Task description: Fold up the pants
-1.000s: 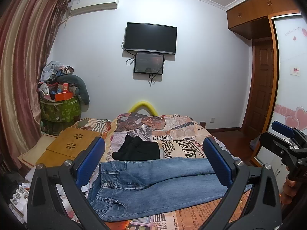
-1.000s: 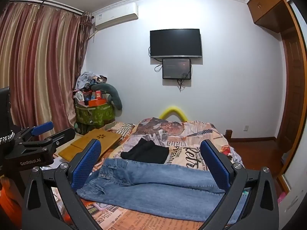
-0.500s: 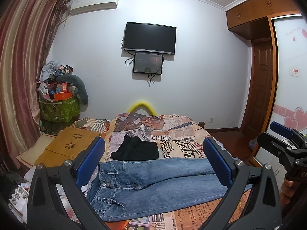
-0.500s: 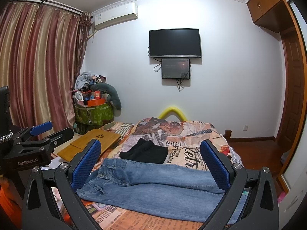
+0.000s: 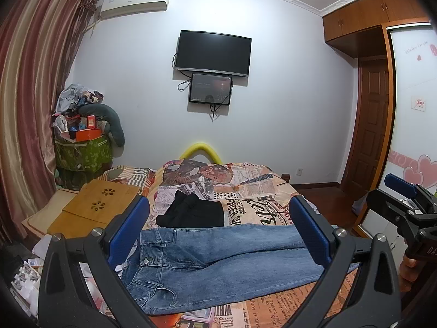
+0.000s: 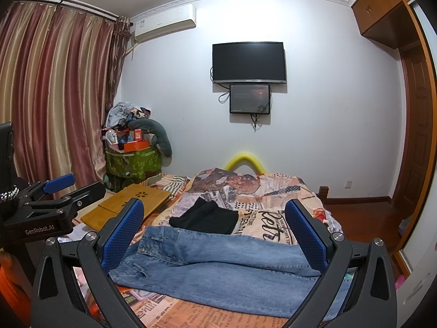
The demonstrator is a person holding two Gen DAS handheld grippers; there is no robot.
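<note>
Hovering above the near edge of the bed [image 5: 275,188], you hold both tools clear of the cloth, so folding has not begun; this looks like the approach step. Your left gripper [image 5: 218,231] has its blue pads spread wide with nothing between them, and your right gripper [image 6: 214,232] is spread just as wide and equally empty. The jeans [image 5: 218,262] lie flat across the patterned bedspread, waistband toward your left and legs running off to your right, one leg partly over the other. Just beyond them sits a folded black garment [image 5: 194,213], close to the waistband but seemingly not touching it. Next, you probably need to lower each tool to an end of the jeans, the left near the waistband, the right near the hems. Pinch only denim, not the bedspread beneath, and keep clear of the black garment.
</note>
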